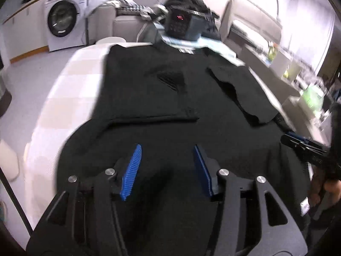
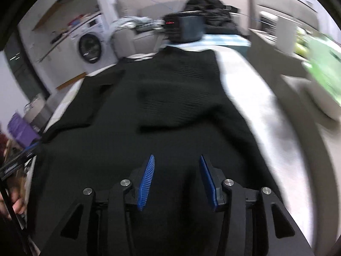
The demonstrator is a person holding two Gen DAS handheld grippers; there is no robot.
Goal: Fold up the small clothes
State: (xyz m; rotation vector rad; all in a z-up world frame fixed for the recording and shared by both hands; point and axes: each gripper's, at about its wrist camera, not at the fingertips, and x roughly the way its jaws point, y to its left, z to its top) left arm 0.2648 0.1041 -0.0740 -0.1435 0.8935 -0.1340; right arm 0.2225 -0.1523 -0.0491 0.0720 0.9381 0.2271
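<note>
A black knit garment [image 1: 162, 98] lies spread flat over the table, with one sleeve [image 1: 240, 91] folded in across its body. My left gripper [image 1: 167, 147] hovers over the near part of the garment. Its blue pads [image 1: 132, 168] stand apart and only flat cloth shows below them. In the right wrist view the same black garment [image 2: 170, 98] fills the middle. My right gripper [image 2: 177, 156] is open above its near edge, and nothing is pinched between its blue pads [image 2: 147, 181]. Both views are blurred.
The table's pale checked cover [image 1: 70, 85] shows on the left, and a bare white strip [image 2: 266, 111] on the right. A dark basket of clothes [image 1: 183, 21] stands at the far end. A washing machine [image 1: 64, 19] is at the back left. A person's hand [image 1: 332, 187] is at the right edge.
</note>
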